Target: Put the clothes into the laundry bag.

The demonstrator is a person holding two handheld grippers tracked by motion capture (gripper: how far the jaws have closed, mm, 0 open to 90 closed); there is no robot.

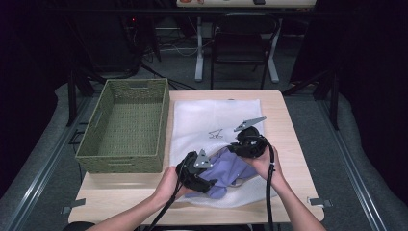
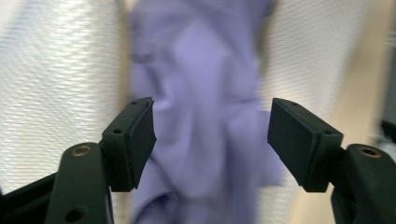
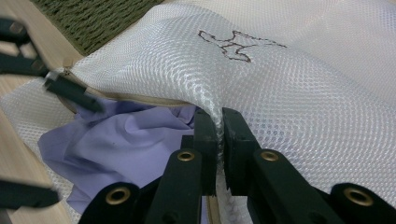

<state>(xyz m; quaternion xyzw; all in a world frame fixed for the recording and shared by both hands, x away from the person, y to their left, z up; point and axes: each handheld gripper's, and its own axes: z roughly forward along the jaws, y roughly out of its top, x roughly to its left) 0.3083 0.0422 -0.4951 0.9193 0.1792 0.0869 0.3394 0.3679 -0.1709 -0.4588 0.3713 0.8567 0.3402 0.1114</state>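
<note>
Mesh bag (image 3: 299, 93), white netting | right gripper (image 3: 219, 140) pinching it | left gripper (image 2: 212, 140) spread over crumpled lilac cloth (image 2: 205, 93)

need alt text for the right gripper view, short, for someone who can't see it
The right tool, seen along its two black jaws, is shut on a raised fold of the white mesh laundry bag, holding its mouth open. A crumpled lavender cloth garment lies in the opening, and a dark outline drawing marks the mesh. At the top left sit a green woven basket and the light wooden table.

basket (image 1: 123, 126) left of mesh bag (image 1: 211, 120), cloth (image 1: 231, 169) in bag
</note>
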